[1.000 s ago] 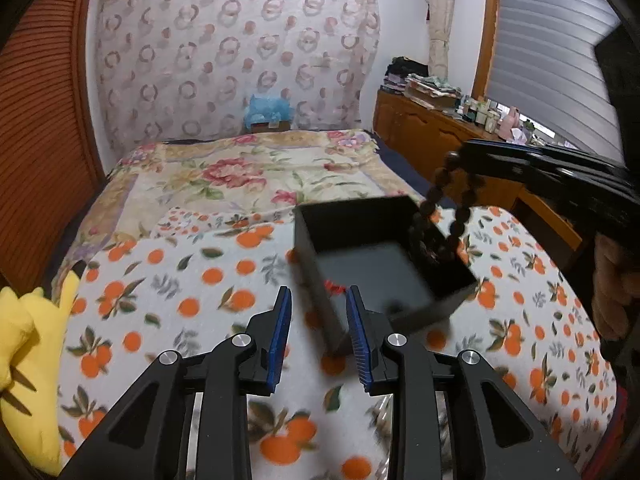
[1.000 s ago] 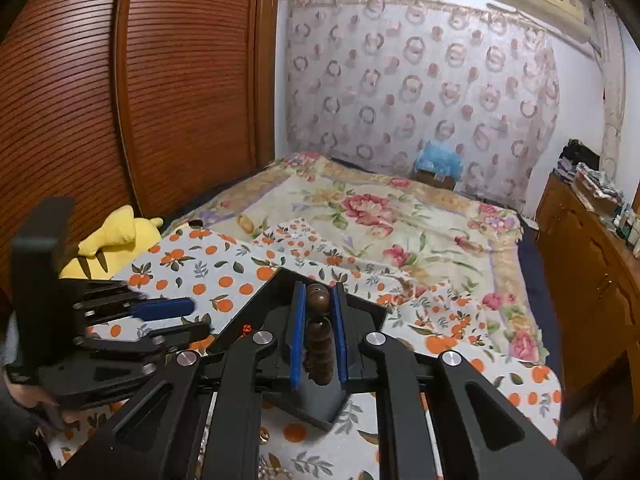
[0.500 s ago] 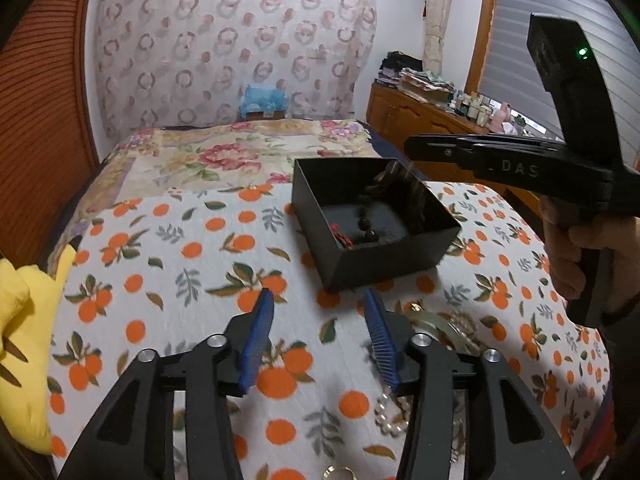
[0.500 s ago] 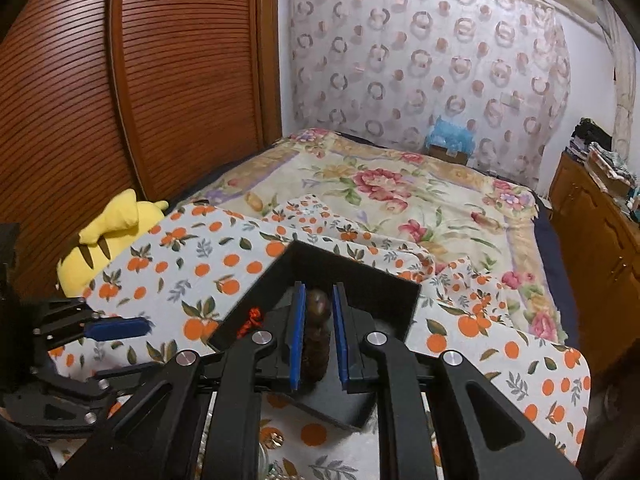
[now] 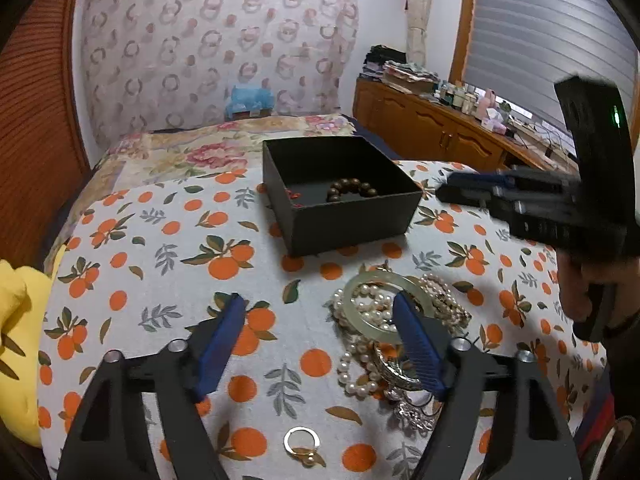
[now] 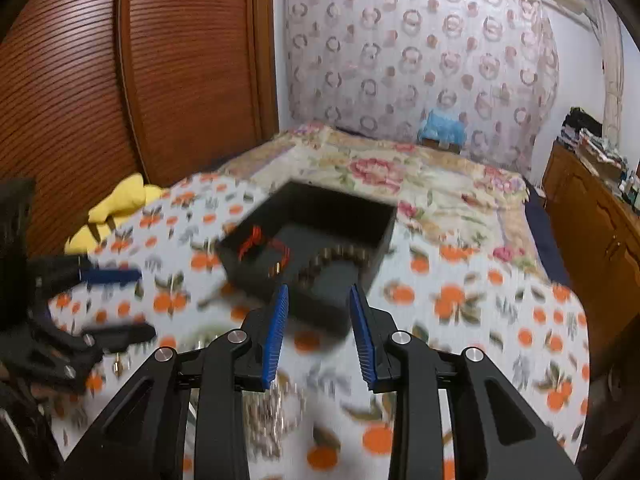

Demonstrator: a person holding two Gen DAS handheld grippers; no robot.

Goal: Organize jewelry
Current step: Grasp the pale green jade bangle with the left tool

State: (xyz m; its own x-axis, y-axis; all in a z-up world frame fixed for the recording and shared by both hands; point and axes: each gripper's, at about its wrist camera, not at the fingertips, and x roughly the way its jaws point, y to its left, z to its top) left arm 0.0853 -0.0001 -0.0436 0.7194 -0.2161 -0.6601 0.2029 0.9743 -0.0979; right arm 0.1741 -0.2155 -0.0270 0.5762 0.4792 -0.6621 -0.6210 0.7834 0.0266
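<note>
A black open box (image 5: 352, 220) stands on the orange-print cloth; it also shows in the right wrist view (image 6: 320, 312). A brown bead bracelet (image 5: 352, 189) lies inside it, beside a red cord piece (image 5: 295, 196). The bracelet (image 6: 332, 258) shows blurred in the right wrist view. A heap of jewelry lies in front of the box: a pale jade bangle (image 5: 384, 304), pearl strands (image 5: 360, 372) and a silver piece (image 5: 412, 412). A small ring (image 5: 302, 440) lies apart. My left gripper (image 5: 320, 308) is open, low over the heap's left edge. My right gripper (image 6: 318, 294) is open and empty just before the box.
A yellow plush toy (image 5: 16, 340) lies at the table's left edge. A floral bed (image 5: 192, 152) lies behind the table. A wooden cabinet (image 5: 432, 128) with clutter stands at the right. A wooden louvred wardrobe (image 6: 100, 80) fills the left.
My right gripper opened and dropped the brown bead bracelet into the box, then drew back. My left gripper opened wider and pulled back toward the jewelry heap.
</note>
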